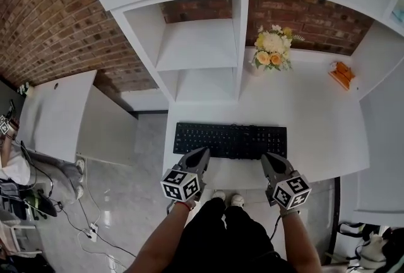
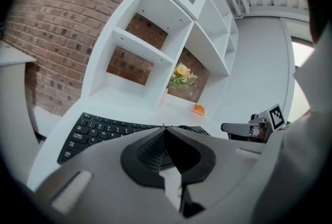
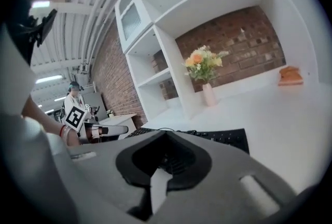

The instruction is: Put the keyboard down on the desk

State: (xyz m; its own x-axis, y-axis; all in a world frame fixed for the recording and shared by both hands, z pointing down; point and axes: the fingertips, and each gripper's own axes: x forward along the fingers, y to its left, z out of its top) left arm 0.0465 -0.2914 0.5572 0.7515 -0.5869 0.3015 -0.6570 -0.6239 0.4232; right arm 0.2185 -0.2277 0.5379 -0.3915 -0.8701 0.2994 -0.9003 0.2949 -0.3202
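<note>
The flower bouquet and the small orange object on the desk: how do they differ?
The bouquet mixes white, yellow and peach flowers with green leaves; the orange object is almost all orange. The bouquet stands tall in a pale vase; the orange object sits low. The bouquet is next to the shelf divider; the orange object is further right. Both rest at the back of the white desk, in front of the brick wall.

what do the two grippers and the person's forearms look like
Both the left gripper and right gripper are grey, tapered wedges with a black ribbed lining inside. Each carries a white cube printed with black square markers. The forearms are bare, no sleeves; a red band circles the left wrist.
</note>
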